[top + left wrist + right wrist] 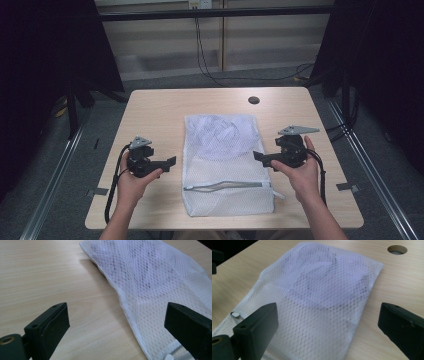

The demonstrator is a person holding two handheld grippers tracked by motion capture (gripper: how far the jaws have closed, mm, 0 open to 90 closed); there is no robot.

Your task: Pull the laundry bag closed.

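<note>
A white mesh laundry bag (pixel 226 162) lies flat in the middle of the wooden table (pixel 150 115), with a pale garment showing through its far half. Its zipper (pixel 227 185) runs across the near end. My left gripper (pixel 171 162) hovers just left of the bag, jaws pointing right, open and empty. My right gripper (pixel 258 157) sits at the bag's right edge, jaws pointing left, open and empty. In the left gripper view the bag (pixel 160 282) lies ahead between the spread jaws. The right gripper view looks across the bag (pixel 317 297) from the other side.
A round cable hole (pixel 253 100) sits near the table's far edge, also seen as the hole (pixel 397 249). Black curtains and stands flank the table. Cables hang down the back wall. Bare wood lies on both sides of the bag.
</note>
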